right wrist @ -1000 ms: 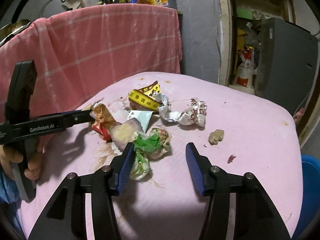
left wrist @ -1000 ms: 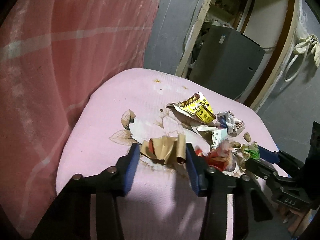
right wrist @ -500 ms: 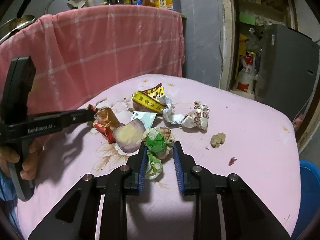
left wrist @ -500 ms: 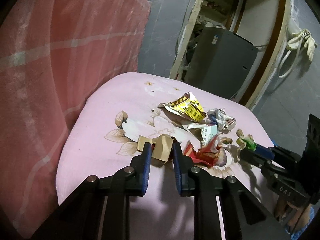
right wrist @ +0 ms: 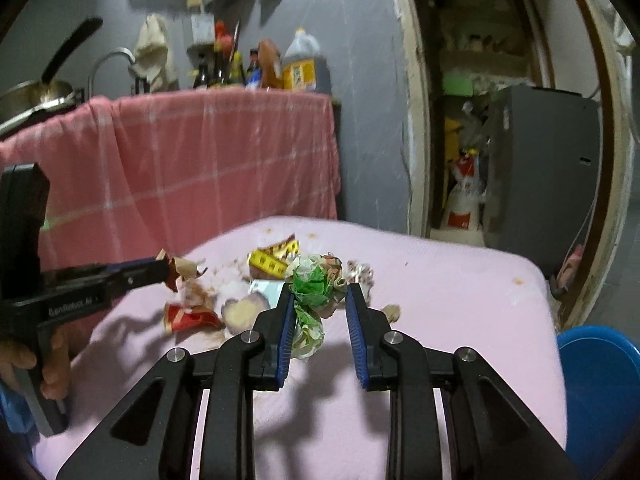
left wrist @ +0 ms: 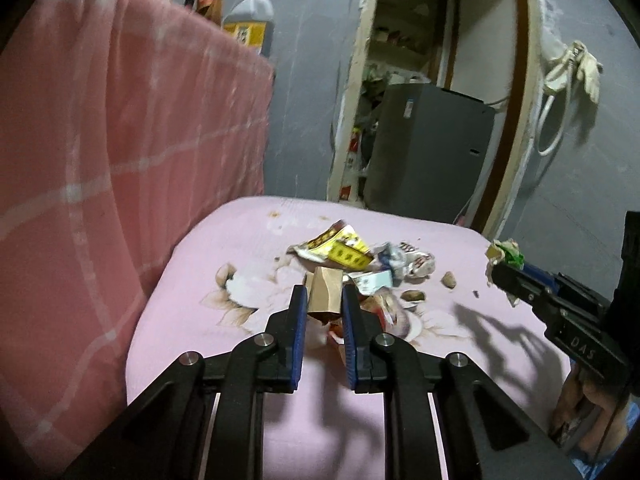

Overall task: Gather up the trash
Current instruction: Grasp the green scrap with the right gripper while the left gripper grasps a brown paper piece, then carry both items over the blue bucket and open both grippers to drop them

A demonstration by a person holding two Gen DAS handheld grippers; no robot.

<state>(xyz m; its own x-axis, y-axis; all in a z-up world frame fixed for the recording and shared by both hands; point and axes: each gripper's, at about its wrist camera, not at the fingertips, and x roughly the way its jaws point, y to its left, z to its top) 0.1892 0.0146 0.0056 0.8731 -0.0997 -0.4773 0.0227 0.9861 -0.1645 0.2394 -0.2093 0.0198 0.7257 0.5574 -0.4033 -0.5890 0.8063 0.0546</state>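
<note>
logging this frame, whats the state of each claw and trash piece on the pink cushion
left claw: shut on brown paper scrap, lifted
right claw: shut on green and white wrapper, lifted
yellow wrapper: crumpled, lying on the pink cushion
red wrapper: crumpled, lying on the cushion
blue bin: open, beside the cushion

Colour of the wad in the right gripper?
Green and off-white crumpled wrapper, clamped in the right gripper; clearest in the right wrist view.
</note>
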